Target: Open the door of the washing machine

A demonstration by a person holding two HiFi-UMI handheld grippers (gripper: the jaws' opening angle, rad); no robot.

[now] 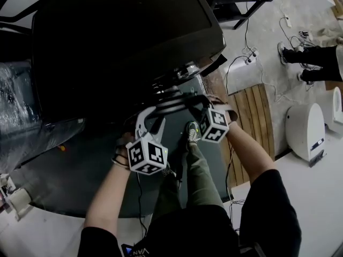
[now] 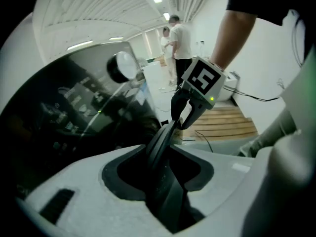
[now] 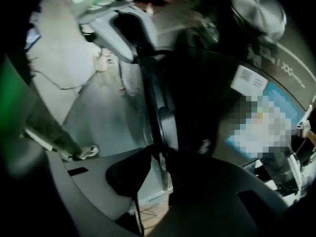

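The washing machine (image 1: 123, 42) is black and seen from above; its glossy front and silver dial (image 2: 121, 65) show in the left gripper view. A black curved door rim (image 1: 179, 101) sticks out at its front. My left gripper (image 1: 147, 123) is shut on the rim's near end, and the rim (image 2: 160, 147) runs up between its jaws (image 2: 165, 181). My right gripper (image 1: 206, 111) grips the same rim further right, visible as (image 2: 181, 117). In the right gripper view the rim (image 3: 158, 107) passes between the jaws (image 3: 160, 157), with the left gripper (image 3: 131, 28) beyond it.
A wooden slatted platform (image 1: 252, 116) and a white appliance (image 1: 305, 130) lie to the right. Cables and a power strip (image 1: 249, 58) cross the floor. A bystander's feet (image 1: 308, 58) stand at the far right, and two people (image 2: 180, 38) stand further back. My own shoe (image 1: 193, 133) is under the grippers.
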